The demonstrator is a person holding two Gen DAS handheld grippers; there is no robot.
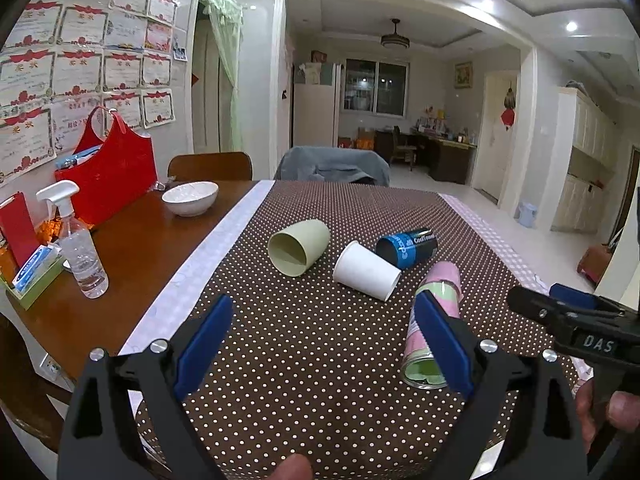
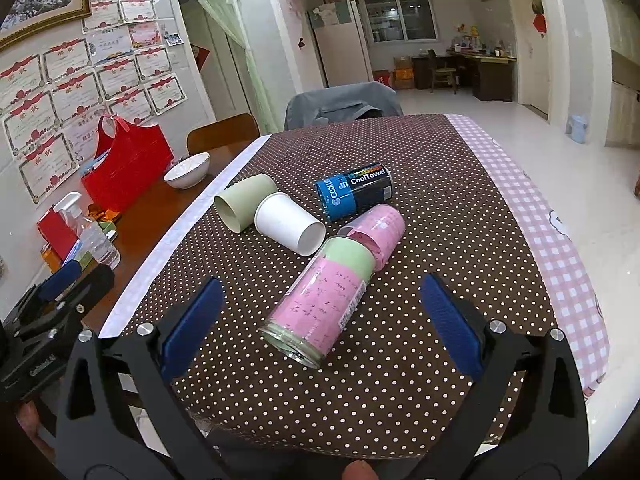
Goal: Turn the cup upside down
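Note:
Several cups lie on their sides on the dotted brown tablecloth (image 1: 320, 340). A green cup (image 1: 298, 246) (image 2: 244, 206) lies with its mouth toward me. A white paper cup (image 1: 366, 271) (image 2: 289, 224) lies beside it. A glass jar wrapped in pink and green paper (image 1: 434, 328) (image 2: 320, 300) lies nearest. A pink cup (image 2: 380, 232) lies behind it. My left gripper (image 1: 324, 344) is open and empty above the cloth, the jar by its right finger. My right gripper (image 2: 320, 320) is open and empty, its jaws either side of the jar's mouth end.
A blue and black CoolTowel can (image 1: 408, 248) (image 2: 354, 192) lies behind the cups. A white bowl (image 1: 190, 198), a red bag (image 1: 112, 176), a spray bottle (image 1: 80, 252) and boxes stand on the bare wood at left. Chairs stand at the far edge.

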